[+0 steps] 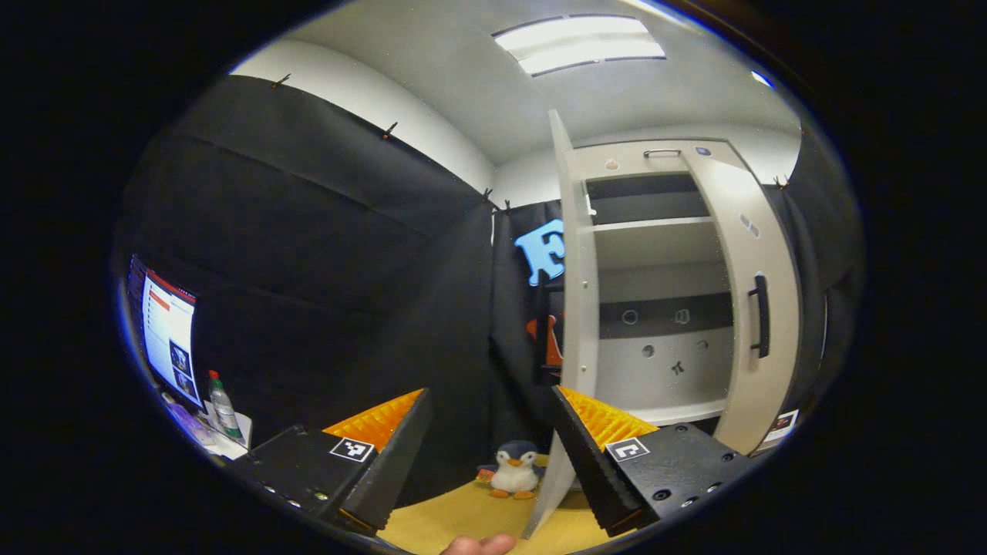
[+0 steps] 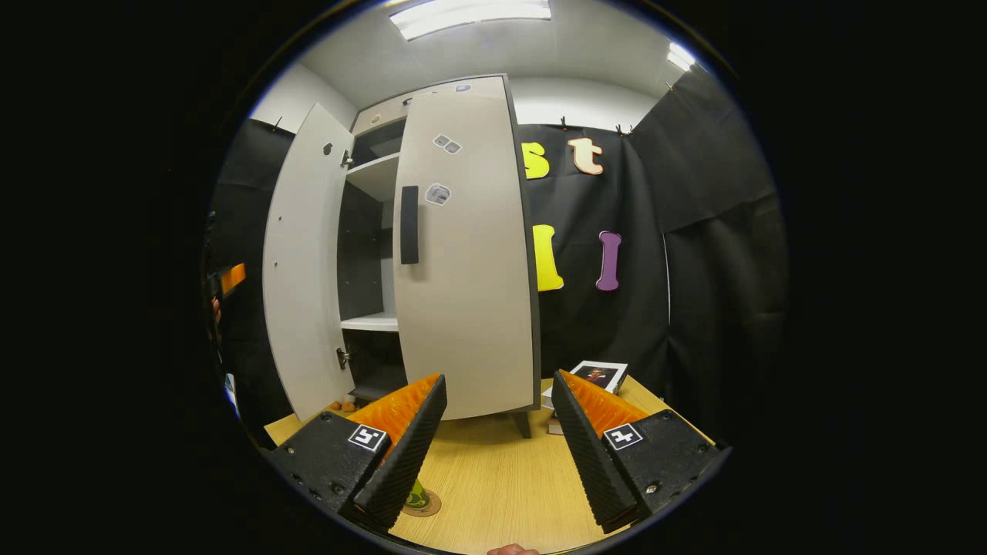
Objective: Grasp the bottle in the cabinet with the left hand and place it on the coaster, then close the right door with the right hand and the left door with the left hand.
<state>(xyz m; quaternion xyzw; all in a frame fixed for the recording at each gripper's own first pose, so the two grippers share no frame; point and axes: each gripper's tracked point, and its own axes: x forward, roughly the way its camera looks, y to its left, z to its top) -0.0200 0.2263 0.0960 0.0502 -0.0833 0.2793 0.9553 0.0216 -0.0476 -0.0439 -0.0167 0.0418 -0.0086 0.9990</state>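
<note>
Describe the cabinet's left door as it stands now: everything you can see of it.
The left door is a tall, plain pale panel, wood-like board, hinged at its right edge to the cabinet and swung wide open. Its inner face shows a small round mark near the top and a dark hinge fitting low down. In the left gripper view it stands edge-on. Nothing touches it; both grippers are clear of it.

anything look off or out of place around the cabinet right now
Nothing spilled or damaged. The cabinet's left door stands wide open while the right door looks shut or nearly so. A toy penguin sits upright on the table by the left door's foot.
</note>
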